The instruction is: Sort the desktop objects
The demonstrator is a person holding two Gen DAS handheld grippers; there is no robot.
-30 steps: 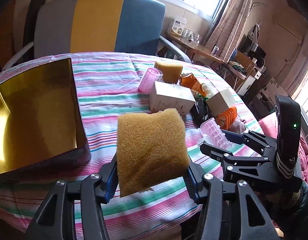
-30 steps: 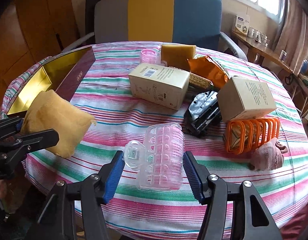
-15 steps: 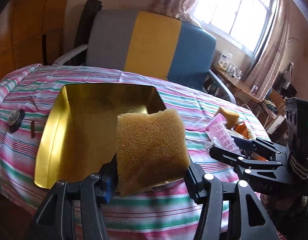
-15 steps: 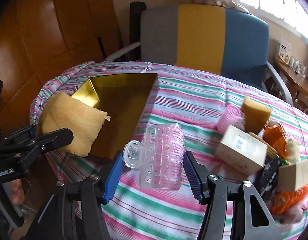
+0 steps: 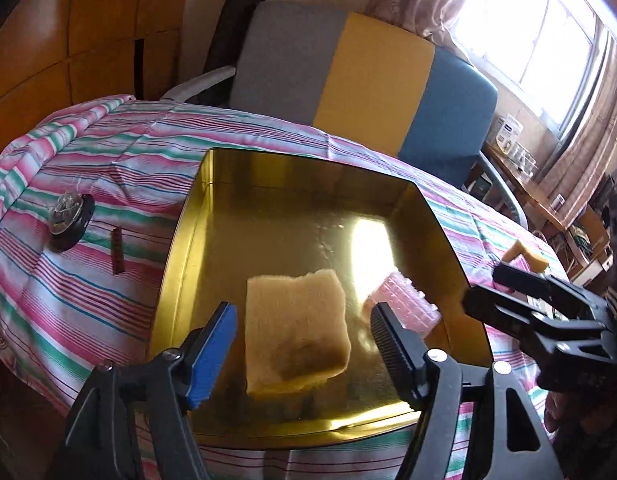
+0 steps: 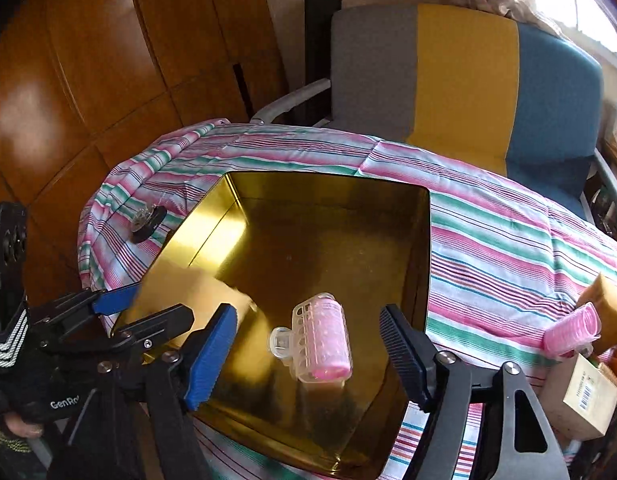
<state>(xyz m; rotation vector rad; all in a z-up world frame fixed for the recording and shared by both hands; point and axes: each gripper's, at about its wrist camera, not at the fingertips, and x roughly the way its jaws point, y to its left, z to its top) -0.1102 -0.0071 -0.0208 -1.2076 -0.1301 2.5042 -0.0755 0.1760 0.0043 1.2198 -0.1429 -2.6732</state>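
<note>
1. At the far left of the tabletop, on the pink, green and white striped cloth point(image 5: 108, 168), sits a small round black knob with a clear top point(image 5: 68, 216), with a short dark stick point(image 5: 117, 250) just beside it.
2. To their right stands the shiny square gold metal tin point(image 5: 308, 216), open at the top.
3. The left gripper point(image 5: 304, 344) hangs over the near part of the tin; its fingers are opening, wide apart and gripping nothing. The yellow-tan square sponge point(image 5: 296, 328) is between them, touching neither pad, low in the tin; whether it rests on the bottom cannot be told.
4. The right gripper point(image 6: 308, 352) is also above the tin, its fingers opening and clear of the pink hair roller in a clear plastic clip case point(image 6: 320, 338), which is inside the tin between them.
5. Right of the tin, well apart on the cloth, lie a second pink hair roller point(image 6: 572, 330), another yellow-tan sponge block point(image 6: 608, 304) just behind it, and a cream cardboard box with a barcode point(image 6: 580, 396).
6. Behind the tabletop stands a grey, yellow and blue upholstered chair point(image 6: 464, 80).
</note>
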